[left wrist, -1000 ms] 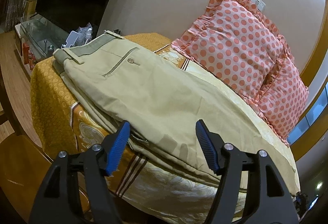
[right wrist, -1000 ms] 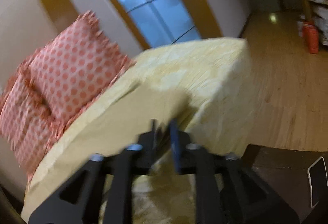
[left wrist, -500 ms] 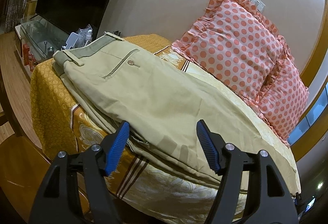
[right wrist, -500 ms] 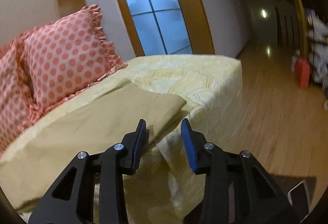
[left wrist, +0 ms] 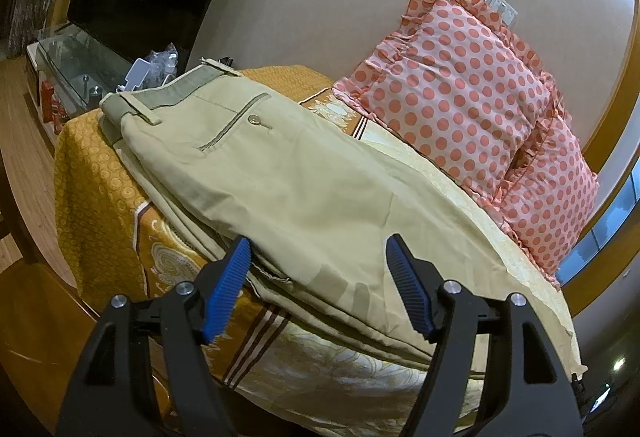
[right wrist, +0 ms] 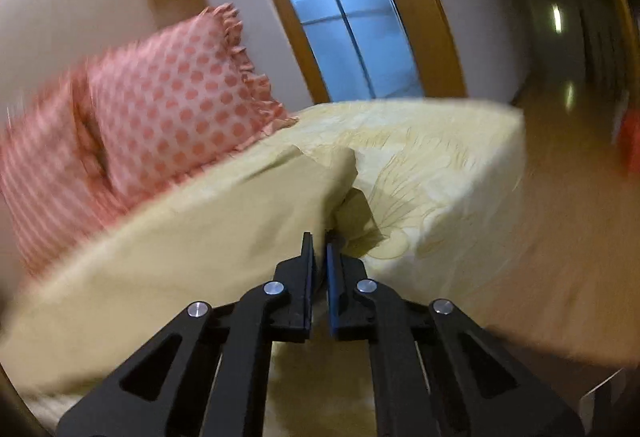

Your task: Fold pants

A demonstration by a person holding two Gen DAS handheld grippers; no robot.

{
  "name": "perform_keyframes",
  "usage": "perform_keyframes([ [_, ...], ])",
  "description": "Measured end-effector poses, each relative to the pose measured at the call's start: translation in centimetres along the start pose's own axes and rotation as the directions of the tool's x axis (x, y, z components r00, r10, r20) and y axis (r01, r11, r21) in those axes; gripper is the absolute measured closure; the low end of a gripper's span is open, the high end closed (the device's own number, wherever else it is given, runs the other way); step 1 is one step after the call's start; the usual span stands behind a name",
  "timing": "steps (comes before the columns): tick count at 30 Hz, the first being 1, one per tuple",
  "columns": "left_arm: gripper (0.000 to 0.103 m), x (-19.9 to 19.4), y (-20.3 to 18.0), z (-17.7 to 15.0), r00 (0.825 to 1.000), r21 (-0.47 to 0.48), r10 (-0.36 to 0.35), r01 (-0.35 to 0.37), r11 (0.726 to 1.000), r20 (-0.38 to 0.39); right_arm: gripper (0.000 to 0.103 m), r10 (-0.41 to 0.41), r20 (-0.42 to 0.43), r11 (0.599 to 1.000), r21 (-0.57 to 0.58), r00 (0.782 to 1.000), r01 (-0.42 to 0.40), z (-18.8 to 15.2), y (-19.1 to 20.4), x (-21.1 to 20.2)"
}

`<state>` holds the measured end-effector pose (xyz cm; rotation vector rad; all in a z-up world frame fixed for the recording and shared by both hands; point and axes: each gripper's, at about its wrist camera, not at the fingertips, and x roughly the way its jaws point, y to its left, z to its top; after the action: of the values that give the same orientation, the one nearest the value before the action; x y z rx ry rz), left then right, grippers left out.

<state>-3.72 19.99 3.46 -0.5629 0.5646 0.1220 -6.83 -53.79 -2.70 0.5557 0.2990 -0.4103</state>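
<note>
- Pants, khaki, spread lengthwise along a bed; waistband at the far left end over an orange patterned cover, legs running right toward the near corner.
- Back pocket with a button facing up, just below the waistband.
- Left gripper close above the near edge of the pants at thigh level, blue-padded fingers spread wide, nothing between them, not touching the cloth as far as can be seen.
- Right gripper at the leg end of the pants, jaws drawn nearly together and pinching the hem corner; cloth bunched and pulled up into a peak right at the tips.
- Pale yellow bedsheet exposed beyond the lifted hem, reaching the far corner of the mattress.
- Two polka-dot pillows, pink with coral dots and frilled edges, propped against the wall behind the pants, well apart from both grippers.
- Glass-topped cabinet beyond the waistband end, with a white item and clear plastic bags on it.
- Window with blue panes in a wooden frame behind the foot of the bed; wooden floor to the right.
- Right wrist view blurred throughout, edges smeared.
</note>
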Motion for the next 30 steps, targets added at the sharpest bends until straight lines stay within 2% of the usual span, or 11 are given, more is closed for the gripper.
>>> perform_keyframes([
  [5, 0.033, -0.2, 1.5, 0.1, 1.0, -0.054, -0.022, 0.021, 0.998, -0.005, 0.098, 0.14, 0.012, 0.99, -0.036, 0.99, -0.139, 2.1, 4.9, -0.2],
  [8, 0.033, -0.5, 2.1, 0.1, 0.999, -0.081, -0.032, 0.032, 0.996, 0.003, 0.098, 0.329, -0.009, 0.937, -0.121, 0.944, -0.328, 2.9, 12.6, -0.6],
  [11, 0.032, -0.8, 2.4, 0.2, 0.999, -0.086, -0.029, 0.03, 0.996, 0.014, 0.098, 0.523, -0.118, 0.826, -0.174, 0.844, -0.536, 1.2, 21.4, -0.9],
  [14, 0.029, -1.1, 2.6, 0.3, 0.999, -0.085, -0.029, 0.03, 0.996, 0.021, 0.098, 0.662, -0.316, 0.662, -0.18, 0.68, -0.728, -3.5, 30.5, -1.3],
  [15, 0.028, -1.1, 2.7, 0.4, 0.999, -0.083, -0.03, 0.032, 0.996, 0.022, 0.098, 0.667, -0.425, 0.597, -0.186, 0.612, -0.78, -6.5, 34.1, -1.5],
  [17, 0.025, -1.2, 3.0, 0.7, 0.999, -0.087, -0.034, 0.036, 0.996, 0.024, 0.095, 0.603, -0.593, 0.519, -0.216, 0.533, -0.827, -11.1, 38.2, -1.7],
  [19, 0.022, -1.1, 3.2, 1.1, 0.999, -0.093, -0.041, 0.042, 0.995, 0.019, 0.089, 0.514, -0.713, 0.464, -0.237, 0.477, -0.854, -15.4, 40.6, -2.2],
  [21, 0.02, -0.9, 3.7, 1.6, 0.999, -0.101, -0.051, 0.052, 0.994, 0.012, 0.068, 0.505, -0.729, 0.459, -0.227, 0.462, -0.859, -16.4, 40.8, -2.6],
  [22, 0.02, -0.7, 3.8, 1.9, 0.999, -0.106, -0.048, 0.049, 0.993, 0.008, 0.043, 0.527, -0.717, 0.462, -0.21, 0.457, -0.862, -16.1, 40.3, -2.9],
  [23, 0.02, -0.6, 4.0, 2.1, 0.999, -0.109, -0.046, 0.046, 0.993, 0.006, 0.031, 0.549, -0.698, 0.466, -0.201, 0.46, -0.862, -15.6, 39.8, -3.1],
  [30, 0.02, 1.2, 5.9, 3.6, 1.0, -0.175, -0.005, 0.002, 0.985, -0.013, 0.031, 0.607, -0.629, 0.51, -0.159, 0.485, -0.845, -12.5, 37.4, -2.7],
])
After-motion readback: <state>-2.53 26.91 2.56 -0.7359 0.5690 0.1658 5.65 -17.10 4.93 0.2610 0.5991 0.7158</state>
